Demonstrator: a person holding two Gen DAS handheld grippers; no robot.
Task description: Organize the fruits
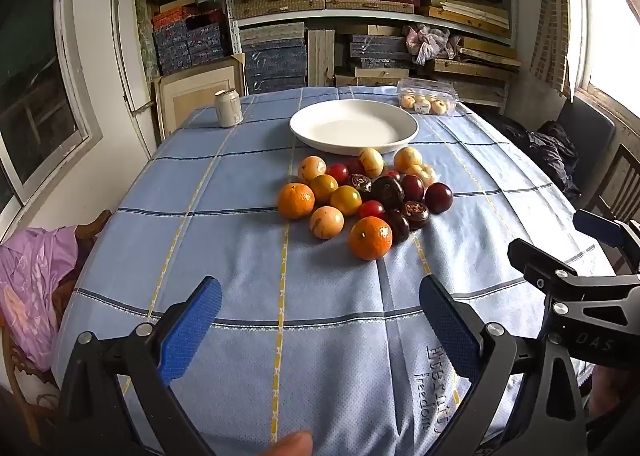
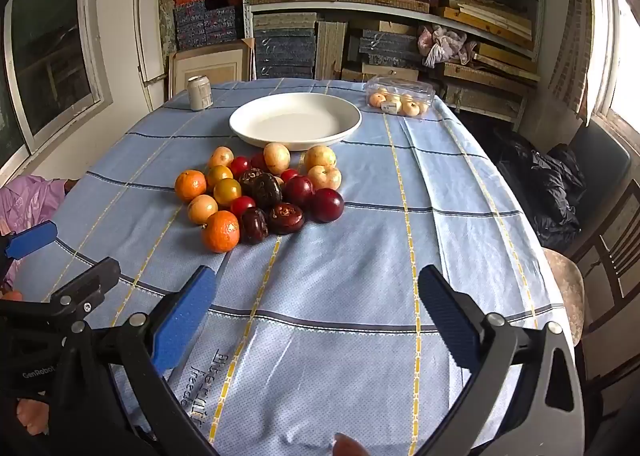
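Left gripper (image 1: 320,320) and right gripper (image 2: 318,312), both spread wide and empty, above tablecloth (image 1: 240,248); fruit pile (image 1: 364,195) beside white plate (image 1: 354,127)

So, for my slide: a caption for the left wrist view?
Open left tongs face piled fruit before an empty white plate.

A loose heap of round fruits (image 1: 362,195) lies on the blue checked cloth: orange mandarins, yellow and pale speckled ones, small red ones, dark purple ones. At its 12 o'clock, touching, sits an empty shallow white ceramic plate (image 1: 354,127).
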